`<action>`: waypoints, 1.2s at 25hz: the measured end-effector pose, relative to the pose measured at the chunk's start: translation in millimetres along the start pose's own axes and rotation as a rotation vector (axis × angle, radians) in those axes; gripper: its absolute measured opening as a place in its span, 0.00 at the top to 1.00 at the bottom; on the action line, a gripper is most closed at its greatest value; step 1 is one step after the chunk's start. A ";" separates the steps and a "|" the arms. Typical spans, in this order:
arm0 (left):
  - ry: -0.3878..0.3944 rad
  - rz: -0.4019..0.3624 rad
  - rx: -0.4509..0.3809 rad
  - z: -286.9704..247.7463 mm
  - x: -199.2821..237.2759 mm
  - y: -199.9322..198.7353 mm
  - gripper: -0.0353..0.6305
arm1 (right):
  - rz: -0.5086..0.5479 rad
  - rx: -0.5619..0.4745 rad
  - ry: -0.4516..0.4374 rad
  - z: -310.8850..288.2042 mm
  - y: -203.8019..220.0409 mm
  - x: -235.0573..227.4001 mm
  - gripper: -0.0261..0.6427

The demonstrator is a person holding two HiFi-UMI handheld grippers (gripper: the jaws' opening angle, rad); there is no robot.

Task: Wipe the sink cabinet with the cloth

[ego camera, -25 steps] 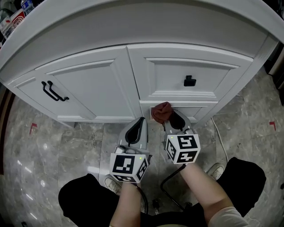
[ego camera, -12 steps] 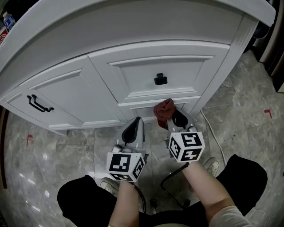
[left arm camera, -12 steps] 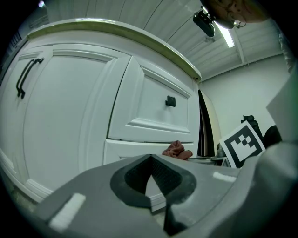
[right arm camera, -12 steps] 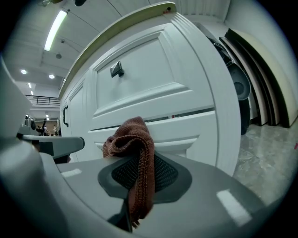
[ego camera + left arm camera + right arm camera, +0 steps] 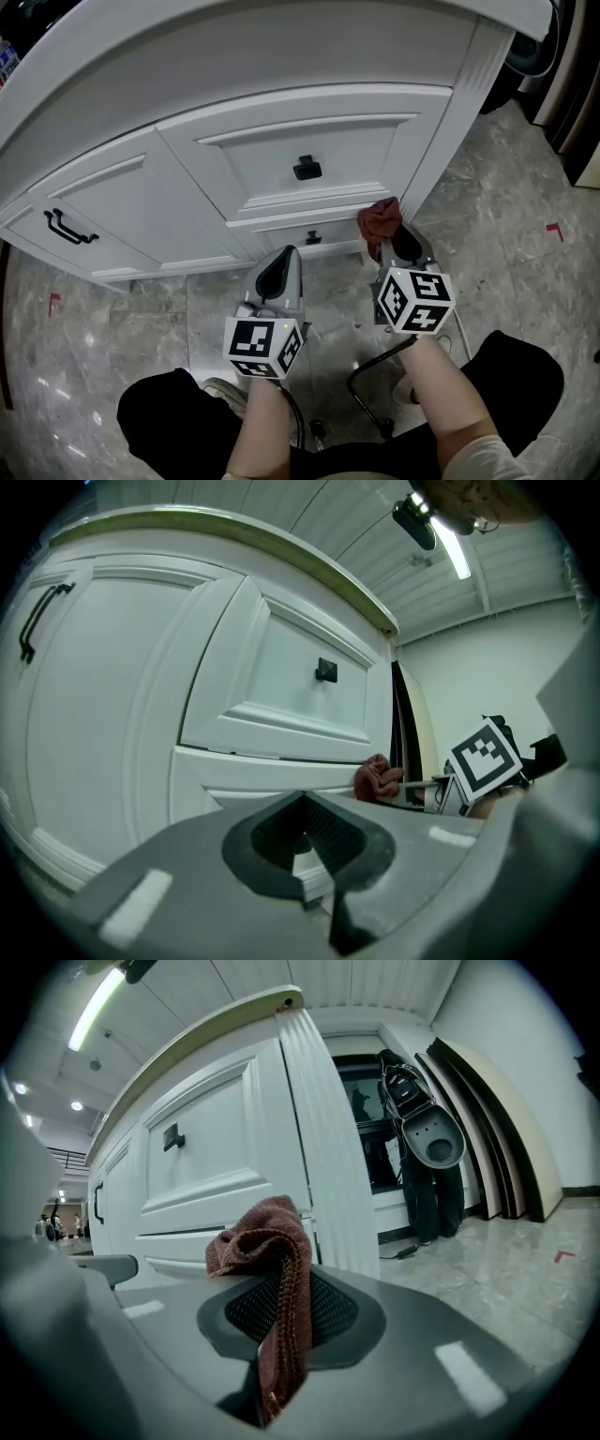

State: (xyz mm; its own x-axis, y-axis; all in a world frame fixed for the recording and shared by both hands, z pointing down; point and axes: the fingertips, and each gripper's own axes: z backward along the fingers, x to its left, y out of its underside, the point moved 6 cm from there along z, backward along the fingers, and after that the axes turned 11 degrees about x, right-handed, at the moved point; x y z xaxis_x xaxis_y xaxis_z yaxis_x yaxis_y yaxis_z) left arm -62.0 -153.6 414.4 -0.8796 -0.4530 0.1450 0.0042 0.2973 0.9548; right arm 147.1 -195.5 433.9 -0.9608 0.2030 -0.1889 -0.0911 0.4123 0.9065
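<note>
The right tongs (image 5: 394, 242) are clamped on a reddish-brown cloth (image 5: 379, 219). The cloth is bunched above the tips, and a strip of it is pinched between the jaws in the right gripper view. The left tongs (image 5: 281, 265) are closed with nothing between them. They are held low at the centre of the head view, left of the right pair, and pointed at the cabinet's base.

The cloth is found right of centre in the head view, at the lower right corner of the white sink cabinet (image 5: 187, 178), where the lower drawer (image 5: 342, 228) meets the fluted corner post (image 5: 450, 141). Whether it touches the wood cannot be told. A black knob (image 5: 307, 169) is seen on the upper drawer, and a black bar handle (image 5: 69, 228) on the door at the left. Grey marble floor (image 5: 525, 281) is seen along the bottom.
</note>
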 end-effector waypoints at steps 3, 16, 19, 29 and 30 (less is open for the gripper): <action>0.002 -0.006 0.016 1.1 -1.5 5.9 0.95 | -0.014 -0.005 0.029 3.5 -0.8 -7.4 0.83; -0.131 0.041 0.062 43.1 64.0 36.6 0.95 | 0.159 0.073 -0.214 -32.4 47.0 138.6 0.83; -0.166 0.060 0.066 54.4 82.6 43.6 0.95 | 0.157 0.098 -0.267 -49.6 59.3 168.3 0.83; -0.188 0.085 0.090 64.0 108.0 59.9 0.95 | 0.091 0.117 -0.312 -78.3 79.5 192.6 0.83; -0.183 0.084 0.091 62.5 106.9 60.3 0.95 | 0.086 0.121 -0.299 -78.2 80.9 189.1 0.83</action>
State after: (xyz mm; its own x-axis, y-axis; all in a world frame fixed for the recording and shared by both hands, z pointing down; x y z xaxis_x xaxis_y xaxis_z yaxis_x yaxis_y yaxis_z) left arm -185.6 -131.6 471.2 -0.9497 -0.2658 0.1657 0.0454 0.4064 0.9125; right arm -62.4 -193.2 501.0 -0.8424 0.4862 -0.2323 0.0362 0.4813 0.8758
